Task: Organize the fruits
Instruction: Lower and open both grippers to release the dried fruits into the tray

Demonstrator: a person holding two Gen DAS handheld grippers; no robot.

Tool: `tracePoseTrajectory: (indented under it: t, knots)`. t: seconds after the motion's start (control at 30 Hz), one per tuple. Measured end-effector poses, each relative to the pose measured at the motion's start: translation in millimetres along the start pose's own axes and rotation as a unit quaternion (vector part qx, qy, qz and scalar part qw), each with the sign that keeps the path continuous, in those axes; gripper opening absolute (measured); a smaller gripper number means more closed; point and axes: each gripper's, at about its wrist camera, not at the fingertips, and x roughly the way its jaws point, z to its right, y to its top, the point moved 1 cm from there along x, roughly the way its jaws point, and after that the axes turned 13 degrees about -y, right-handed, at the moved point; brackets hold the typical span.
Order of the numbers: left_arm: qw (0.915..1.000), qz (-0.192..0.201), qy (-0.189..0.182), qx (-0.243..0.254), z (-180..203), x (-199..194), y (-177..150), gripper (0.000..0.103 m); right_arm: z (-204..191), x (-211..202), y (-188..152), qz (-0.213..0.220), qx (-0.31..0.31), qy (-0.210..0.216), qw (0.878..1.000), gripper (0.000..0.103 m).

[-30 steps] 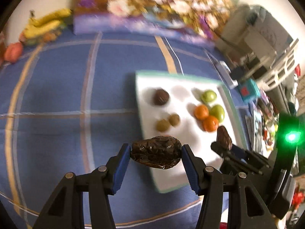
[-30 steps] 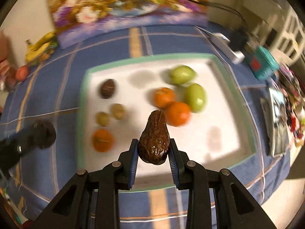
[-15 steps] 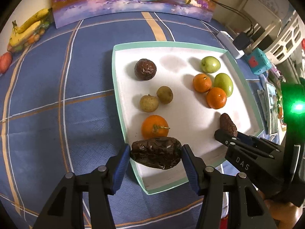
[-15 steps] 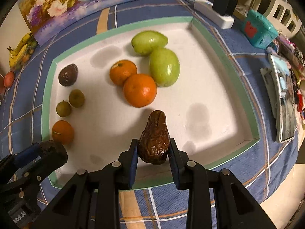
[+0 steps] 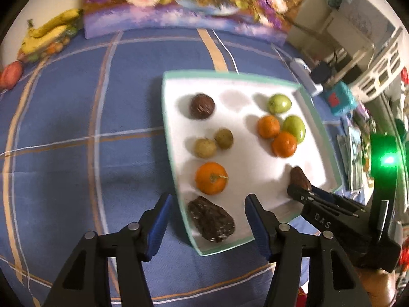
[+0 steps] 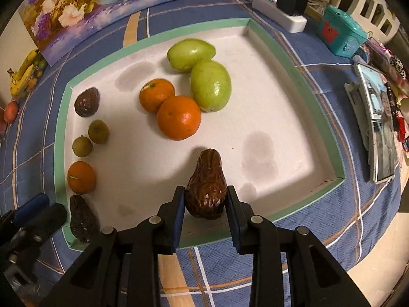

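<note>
A white tray with a green rim (image 5: 176,153) (image 6: 60,138) lies on the blue cloth. It holds oranges (image 6: 179,117), green fruits (image 6: 211,85), small olive fruits (image 6: 98,131) and a dark round fruit (image 6: 86,102). My left gripper (image 5: 207,220) is open above the tray's near corner, and a dark wrinkled date (image 5: 211,218) (image 6: 81,218) lies in that corner between its fingers. My right gripper (image 6: 206,204) is shut on a second brown date (image 6: 207,184) (image 5: 299,179), low over the tray's near edge.
Bananas (image 5: 48,35) and a red fruit (image 5: 10,75) lie at the far left of the cloth. A flower painting (image 5: 184,7) stands at the back. A power strip (image 6: 278,12), a teal box (image 6: 341,32) and a phone (image 6: 381,128) lie right of the tray.
My left gripper has opened and let go of its date, which now lies in the tray's near corner. My right gripper has moved lower over the tray, still holding its date.
</note>
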Motion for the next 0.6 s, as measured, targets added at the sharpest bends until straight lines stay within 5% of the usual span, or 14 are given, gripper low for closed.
tracePoseTrajectory:
  t: [0.03, 0.1, 0.2, 0.33, 0.6]
  knots:
    - [0.9999, 0.007, 0.006, -0.006, -4.1, -4.6, 0.1, 0.075, 1.8, -2.8, -0.6, 0.004, 0.003, 0.0, 1.0, 0.038]
    - [0.999, 0.025, 0.026, -0.026, -17.4, -13.5, -1.9, 0.093, 4.2, -8.2, -2.2, 0.012, 0.008, 0.0, 1.0, 0.063]
    - [0.9956, 0.043, 0.064, -0.054, -40.4, -24.3, -7.2, 0.102, 3.0, -16.5, -5.1, 0.027, 0.008, 0.009, 1.0, 0.068]
    - [0.9903, 0.077, 0.095, -0.067, -58.7, -44.6, -14.5, 0.103, -6.5, -30.9, -10.2, 0.053, -0.003, 0.02, 0.998, 0.086]
    - [0.9867, 0.104, 0.117, -0.042, -65.9, -72.2, -39.8, 0.103, -35.5, -68.6, -27.6, 0.123, -0.046, 0.039, 0.991, 0.091]
